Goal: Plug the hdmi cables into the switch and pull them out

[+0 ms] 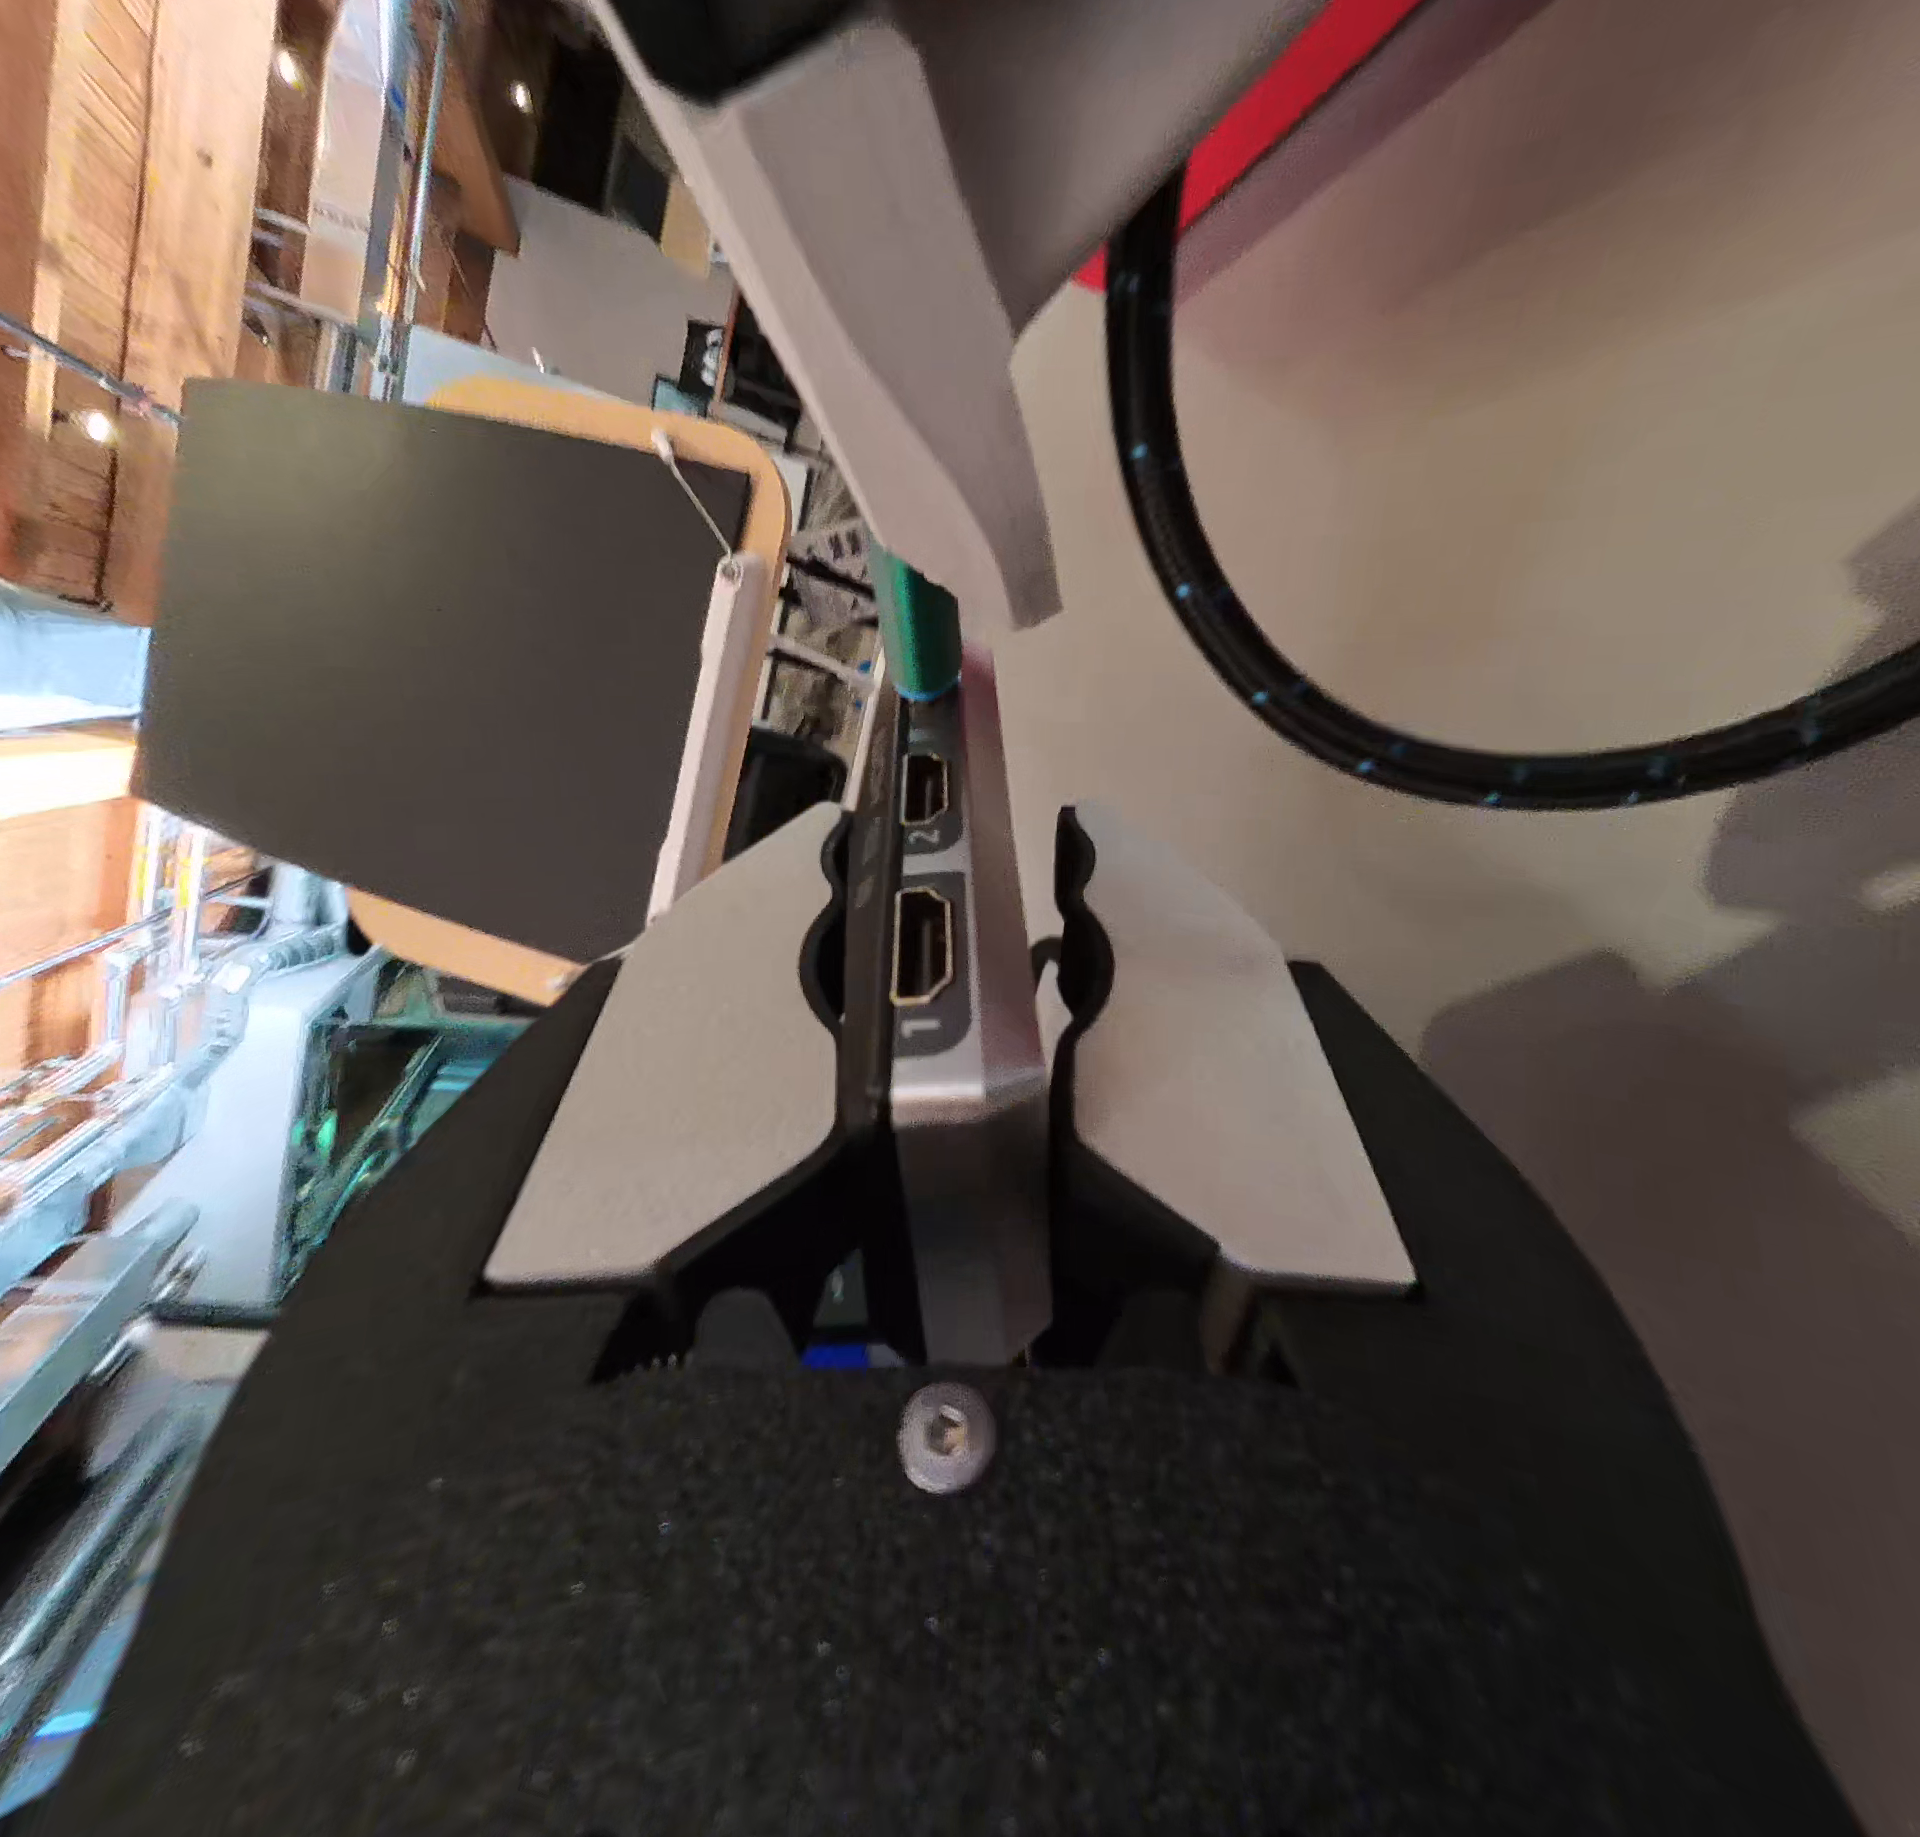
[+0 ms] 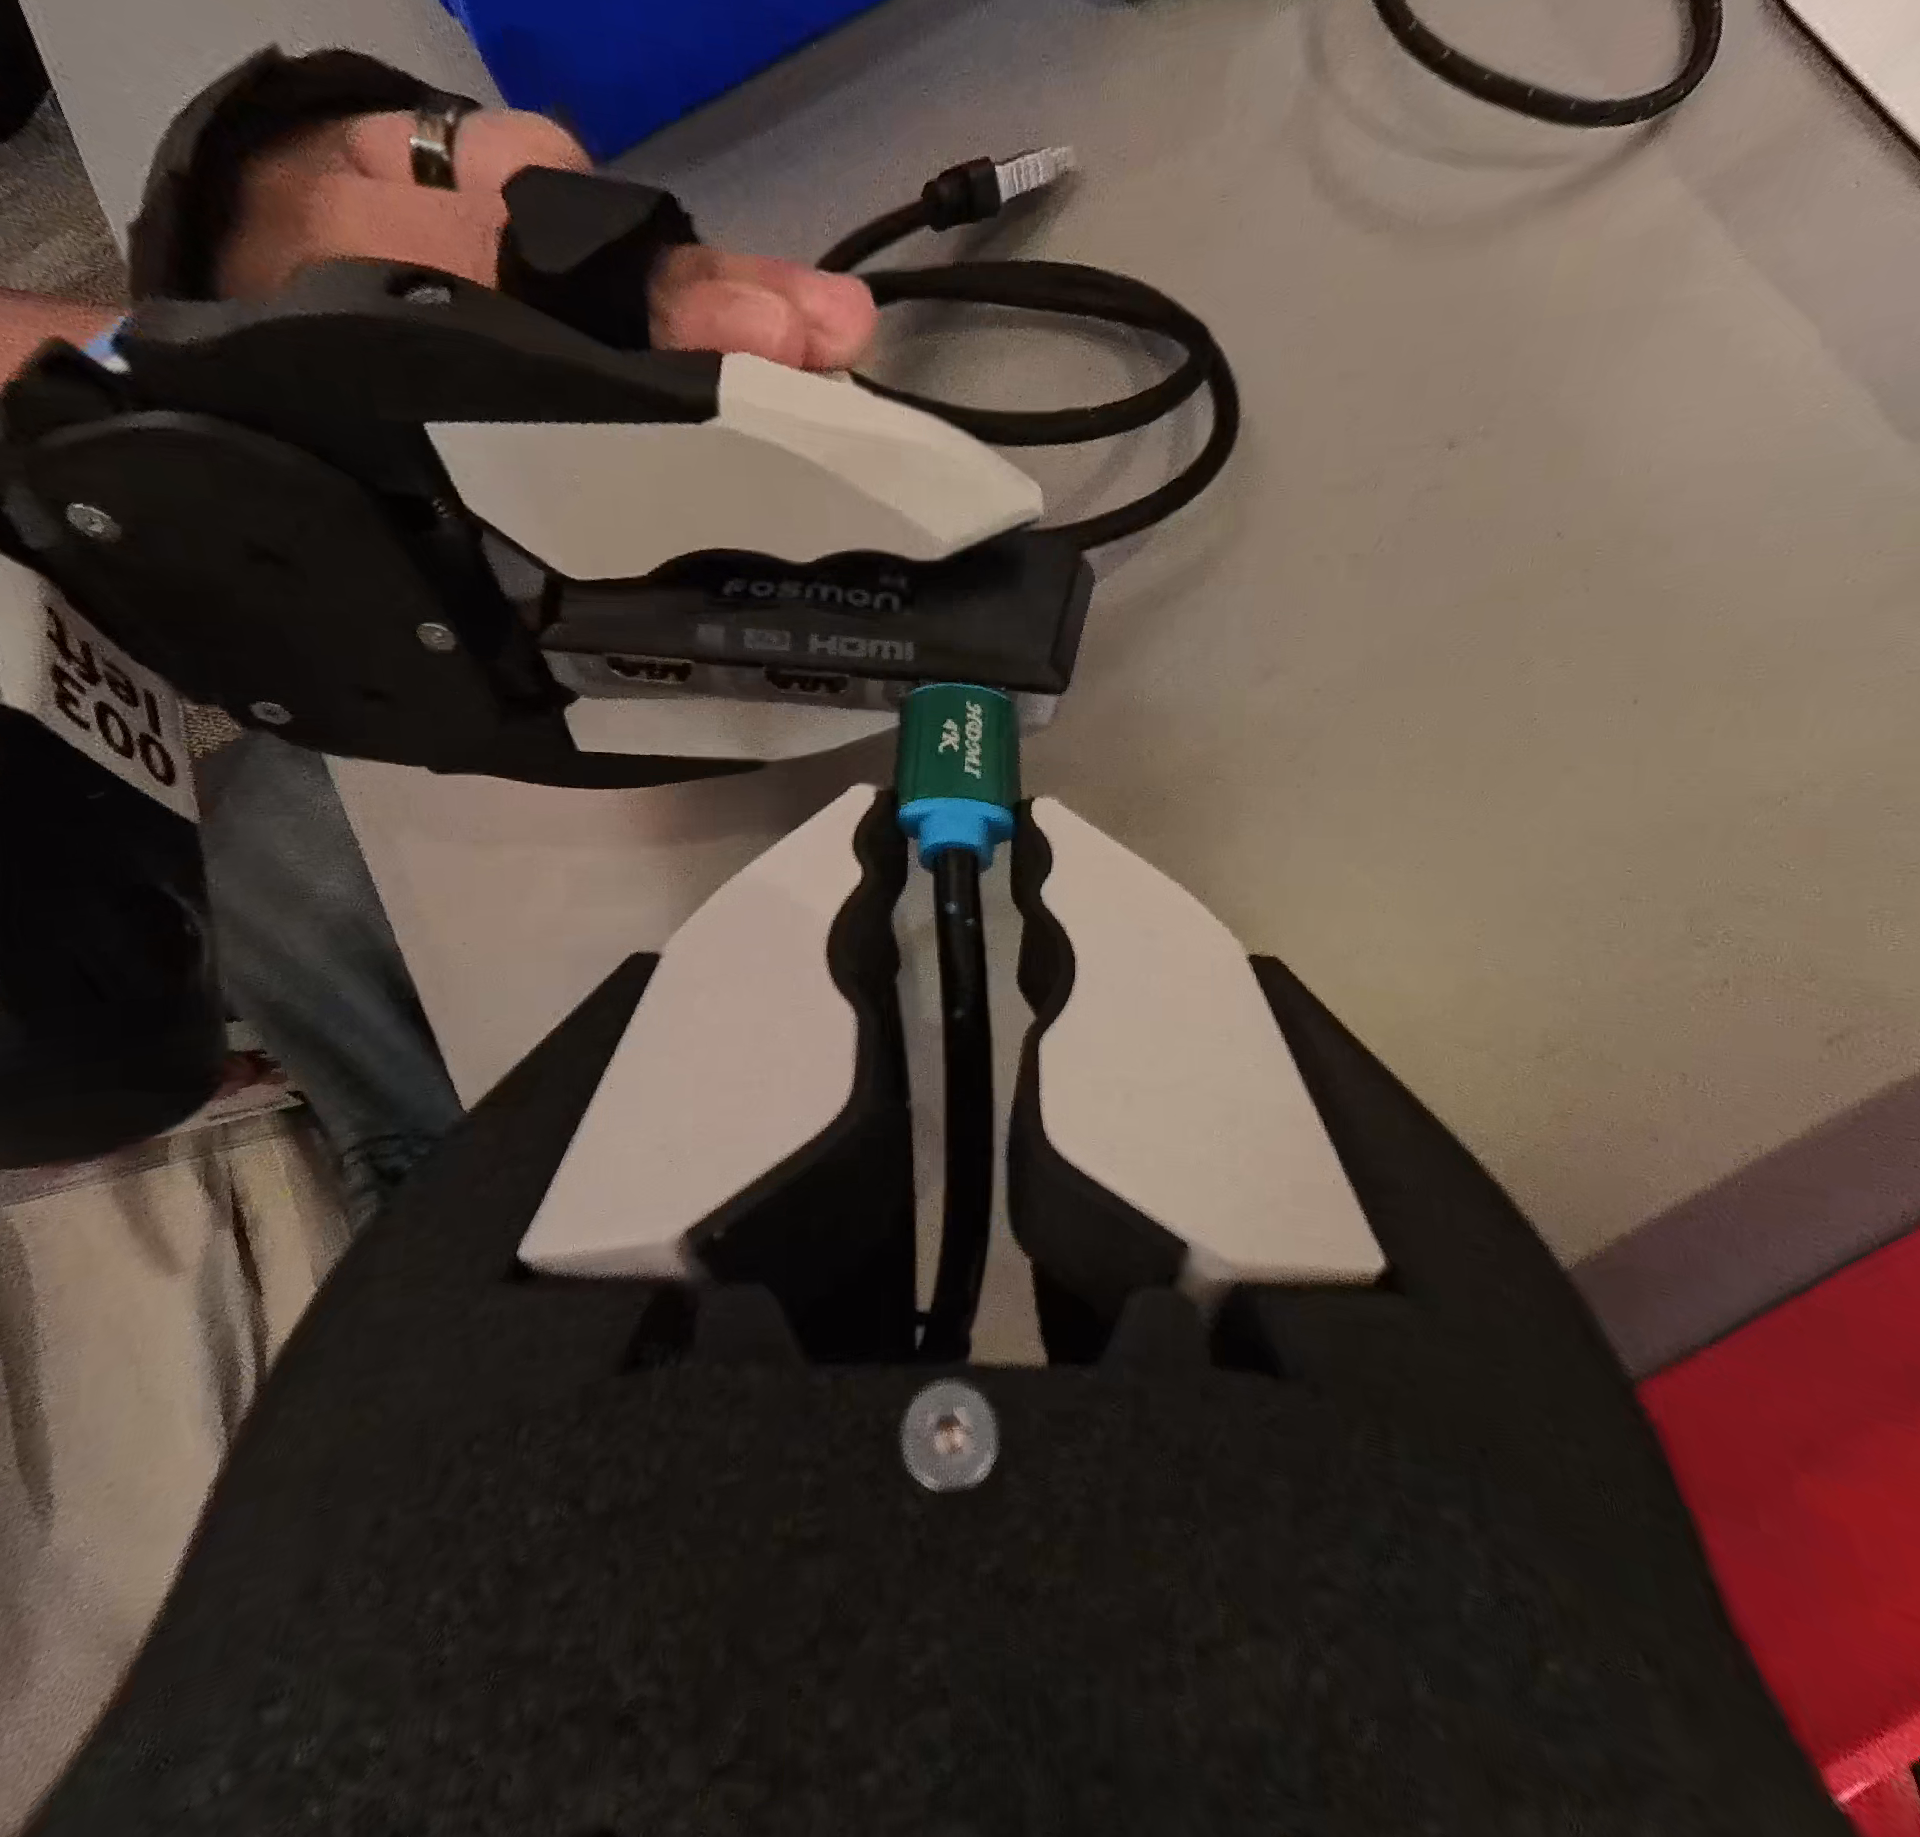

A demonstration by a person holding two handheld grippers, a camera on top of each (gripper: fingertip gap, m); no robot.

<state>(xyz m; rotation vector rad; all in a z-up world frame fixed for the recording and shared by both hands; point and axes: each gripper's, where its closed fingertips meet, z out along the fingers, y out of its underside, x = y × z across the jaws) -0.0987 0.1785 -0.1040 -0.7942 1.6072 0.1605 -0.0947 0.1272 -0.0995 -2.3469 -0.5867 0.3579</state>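
Observation:
The HDMI switch (image 1: 966, 1060) is a flat silver and black box with two empty ports facing me. My left gripper (image 1: 951, 831) is shut on it and holds it edge-on. In the right wrist view the switch (image 2: 831, 624) sits in the left gripper (image 2: 977, 634), above the grey table (image 2: 1455, 748). My right gripper (image 2: 954, 821) is shut on the rear of a green HDMI plug (image 2: 956, 748) with a blue collar. The plug's tip is at the switch's far port. Its black cable (image 2: 956, 1060) runs back between my fingers. The plug (image 1: 920, 634) also shows in the left wrist view, under a right finger (image 1: 935, 416).
The switch's own black cable (image 2: 1143, 364) loops behind it and ends in a loose connector (image 2: 1023, 169). Another black cable (image 2: 1558, 73) lies coiled at the back. A blue box (image 2: 675, 11) stands behind, and a red object (image 2: 1787, 1475) lies at the table's near right. A person's hand (image 2: 727, 301) holds the left gripper.

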